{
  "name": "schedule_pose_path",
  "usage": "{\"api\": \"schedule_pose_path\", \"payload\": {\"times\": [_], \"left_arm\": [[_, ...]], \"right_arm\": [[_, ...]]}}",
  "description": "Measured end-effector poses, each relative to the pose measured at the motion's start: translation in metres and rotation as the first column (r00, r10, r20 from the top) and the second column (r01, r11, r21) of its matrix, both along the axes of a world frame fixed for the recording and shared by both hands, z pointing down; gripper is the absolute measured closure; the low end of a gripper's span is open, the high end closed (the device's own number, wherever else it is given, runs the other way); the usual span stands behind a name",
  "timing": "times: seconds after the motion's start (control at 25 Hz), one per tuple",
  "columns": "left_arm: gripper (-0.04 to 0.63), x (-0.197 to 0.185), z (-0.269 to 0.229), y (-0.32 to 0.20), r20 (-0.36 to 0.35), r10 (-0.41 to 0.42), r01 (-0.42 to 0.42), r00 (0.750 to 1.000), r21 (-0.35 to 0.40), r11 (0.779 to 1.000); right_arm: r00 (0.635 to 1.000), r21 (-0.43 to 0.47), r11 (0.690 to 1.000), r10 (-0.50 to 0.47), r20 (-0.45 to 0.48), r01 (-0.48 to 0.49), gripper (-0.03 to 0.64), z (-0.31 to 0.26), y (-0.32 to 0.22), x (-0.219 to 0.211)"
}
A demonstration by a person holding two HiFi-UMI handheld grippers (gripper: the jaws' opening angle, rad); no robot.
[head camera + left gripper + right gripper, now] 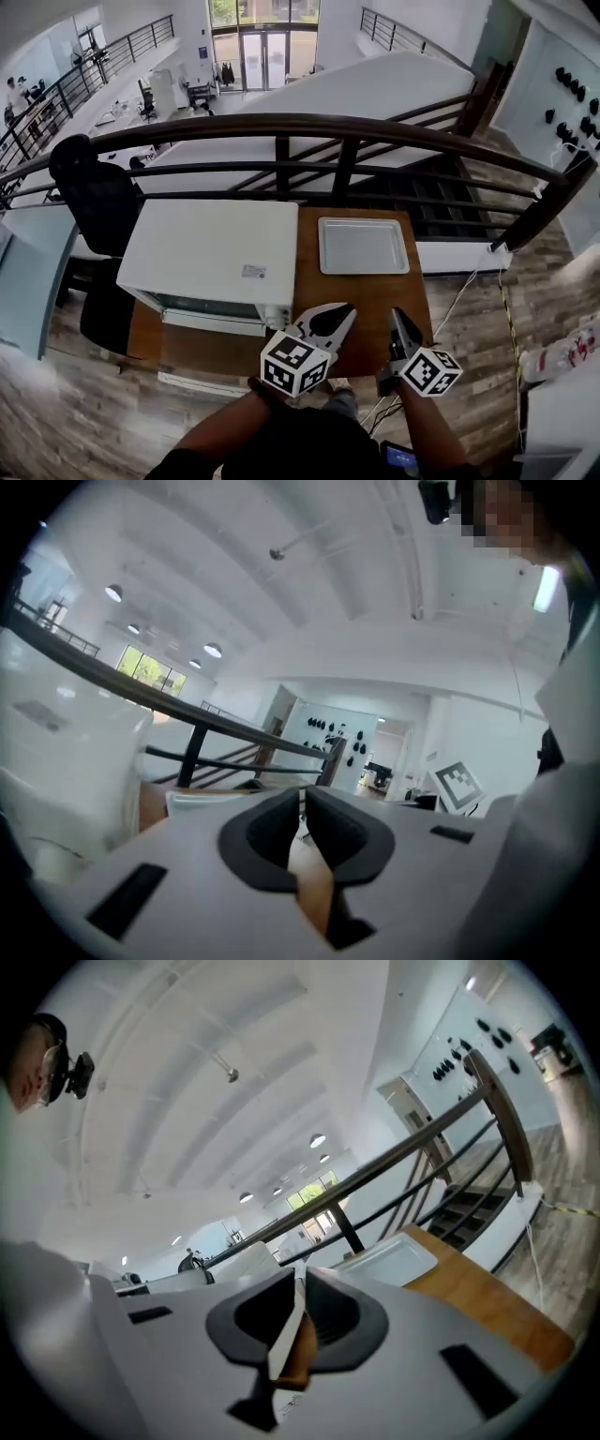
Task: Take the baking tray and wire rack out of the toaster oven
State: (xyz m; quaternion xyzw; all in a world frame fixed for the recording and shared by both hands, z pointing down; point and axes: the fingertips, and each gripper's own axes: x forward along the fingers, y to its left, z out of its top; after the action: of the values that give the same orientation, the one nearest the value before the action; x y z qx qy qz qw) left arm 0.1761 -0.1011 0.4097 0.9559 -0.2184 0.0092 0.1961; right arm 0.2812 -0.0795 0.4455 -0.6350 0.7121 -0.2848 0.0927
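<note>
The white toaster oven [211, 248] stands on the left half of the wooden table [361, 300]. To its right the empty grey baking tray [364, 246] lies flat on the table near the far edge. No wire rack shows in any view. My left gripper [349, 311] is held up near the table's front edge, by the oven's front right corner, jaws shut on nothing. My right gripper [396, 313] hangs just to its right, also shut and empty. In the left gripper view the pads [302, 797] meet with the tray [202, 801] beyond; the right gripper view shows closed jaws [300, 1277] and the tray [389, 1260].
A dark curved railing [309, 127] runs right behind the table, with a drop to a lower floor beyond it. A black office chair [94, 197] stands left of the oven. Cables [450, 305] trail on the wood floor to the table's right.
</note>
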Motion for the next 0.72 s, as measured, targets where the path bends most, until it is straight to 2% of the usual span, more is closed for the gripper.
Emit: {"api": "schedule_pose_path", "payload": {"times": [0.12,0.24,0.52,0.72], "left_arm": [[0.568,-0.043,-0.018,0.013,-0.024,-0.015,0.017,1.000,0.060,0.998],[0.568,-0.085,-0.028,0.017,-0.036,-0.068,0.071,0.997,0.103,0.992],[0.571,-0.165,-0.030,0.028,-0.071,-0.207,0.215,0.976,0.147,0.965],[0.571,-0.190,-0.019,0.046,-0.064,-0.281,0.288,0.958,0.151,0.946]], "right_arm": [[0.994,0.068,0.997,-0.011,-0.105,0.018,0.593,-0.023,0.021,-0.037],[0.987,0.112,0.993,-0.009,-0.162,0.027,0.607,-0.037,0.038,-0.073],[0.980,0.159,0.984,-0.049,-0.194,0.081,0.612,-0.050,0.064,-0.126],[0.970,0.179,0.975,-0.085,-0.229,0.128,0.612,-0.051,0.075,-0.137]]}}
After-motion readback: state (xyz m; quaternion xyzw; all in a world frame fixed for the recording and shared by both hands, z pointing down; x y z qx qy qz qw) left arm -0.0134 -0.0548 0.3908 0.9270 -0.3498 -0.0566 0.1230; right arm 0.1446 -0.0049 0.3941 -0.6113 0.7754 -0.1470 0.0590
